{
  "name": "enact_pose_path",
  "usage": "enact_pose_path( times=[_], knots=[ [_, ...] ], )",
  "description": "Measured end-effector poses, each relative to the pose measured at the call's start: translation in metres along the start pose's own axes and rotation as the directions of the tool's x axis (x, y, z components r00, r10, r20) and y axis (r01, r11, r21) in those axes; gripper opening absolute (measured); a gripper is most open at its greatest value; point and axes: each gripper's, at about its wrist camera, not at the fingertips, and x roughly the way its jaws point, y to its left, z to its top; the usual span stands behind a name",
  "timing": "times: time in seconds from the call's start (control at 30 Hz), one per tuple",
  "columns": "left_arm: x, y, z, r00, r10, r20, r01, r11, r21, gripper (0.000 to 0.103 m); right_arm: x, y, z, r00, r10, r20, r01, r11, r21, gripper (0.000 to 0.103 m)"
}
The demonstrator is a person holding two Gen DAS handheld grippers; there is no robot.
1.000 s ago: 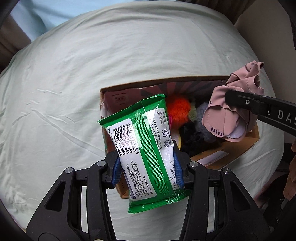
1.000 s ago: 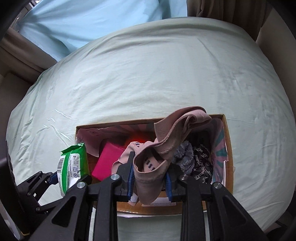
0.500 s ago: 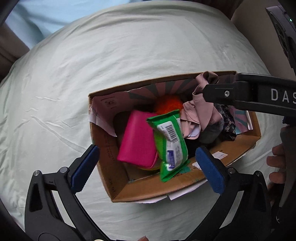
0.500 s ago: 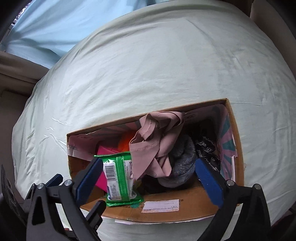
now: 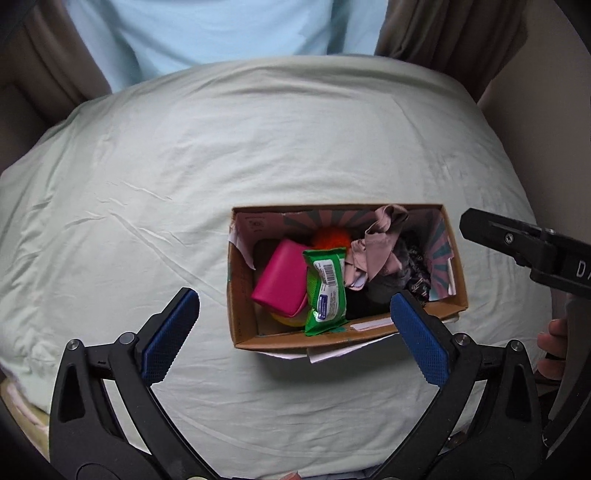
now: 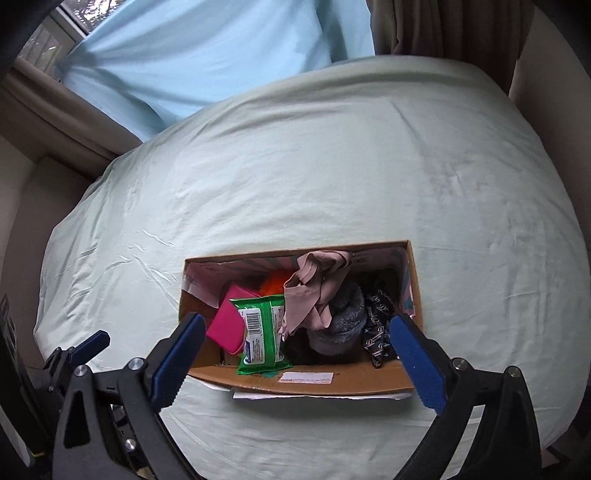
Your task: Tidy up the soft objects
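A cardboard box (image 5: 242, 295) is placed on a pale green bed sheet (image 5: 184, 166), nearer to the front edge of the bed than to the far edge, where light blue fabric (image 6: 207, 48) and brown curtains (image 5: 443, 33) are seen. Inside the box several soft objects are packed. A green wipes packet (image 5: 325, 290) is stood almost upright against the front wall, a little left of the middle. A pink pouch (image 5: 282, 282) is leaned just beside it on the left and is touching it. Behind them an orange fluffy thing (image 5: 330, 238) is partly hidden. A dusty pink garment (image 5: 376, 247) is draped over a grey fuzzy item (image 6: 341, 321), and a black patterned piece (image 6: 376, 328), perhaps a cloth, is pushed to the right end of the box.

The left gripper (image 5: 295, 332) is held above the front edge of the box with its blue pads (image 5: 170, 332) spread wide, and nothing is gripped. The right gripper (image 6: 297, 350) is likewise spread wide over the box front, and nothing is held between its fingers. In the left wrist view the right gripper is seen from the side beyond the right end of the box.
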Motion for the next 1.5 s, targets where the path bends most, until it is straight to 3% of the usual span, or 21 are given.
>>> enact_pose_path(
  times=[0.13, 0.23, 0.37, 0.5, 0.63, 0.77, 1.0, 1.23, 1.5],
  knots=[
    [-0.064, -0.009, 0.006, 0.994, 0.016, 0.111, -0.013, 1.0, -0.024, 0.103, -0.066, 0.006, 0.0, 0.996, -0.027, 0.089, 0.035, 0.994, -0.1, 0.099],
    [-0.117, -0.017, 0.012, 0.977, 0.04, 0.211, -0.033, 0.999, -0.035, 0.103, -0.123, 0.007, -0.004, 0.982, -0.033, 0.184, 0.06, 0.987, -0.147, 0.099],
    [-0.183, -0.031, 0.013, 0.932, 0.058, 0.358, -0.045, 0.998, -0.045, 0.103, -0.192, 0.009, -0.013, 0.943, -0.05, 0.328, 0.117, 0.975, -0.187, 0.099],
    [-0.231, -0.045, 0.008, 0.887, 0.071, 0.456, -0.056, 0.997, -0.046, 0.103, -0.242, 0.003, -0.023, 0.901, -0.046, 0.431, 0.133, 0.976, -0.174, 0.102],
    [-0.267, -0.054, -0.003, 0.847, 0.083, 0.525, -0.058, 0.996, -0.064, 0.103, -0.275, -0.004, -0.033, 0.87, -0.041, 0.491, 0.135, 0.978, -0.158, 0.102],
    [-0.287, -0.062, -0.015, 0.822, 0.08, 0.564, -0.048, 0.996, -0.072, 0.103, -0.295, -0.009, -0.047, 0.845, -0.043, 0.533, 0.142, 0.979, -0.146, 0.102],
    [-0.308, -0.085, -0.04, 0.769, 0.113, 0.629, -0.101, 0.993, -0.055, 0.103, -0.316, -0.014, -0.068, 0.807, -0.049, 0.588, 0.161, 0.977, -0.139, 0.102],
    [-0.312, -0.099, -0.045, 0.752, 0.108, 0.65, -0.11, 0.993, -0.038, 0.103, -0.321, -0.02, -0.077, 0.786, -0.063, 0.615, 0.175, 0.977, -0.125, 0.102],
    [-0.309, -0.105, -0.044, 0.755, 0.089, 0.649, -0.098, 0.995, -0.023, 0.103, -0.324, -0.024, -0.076, 0.773, -0.081, 0.629, 0.188, 0.976, -0.106, 0.102]
  ],
)
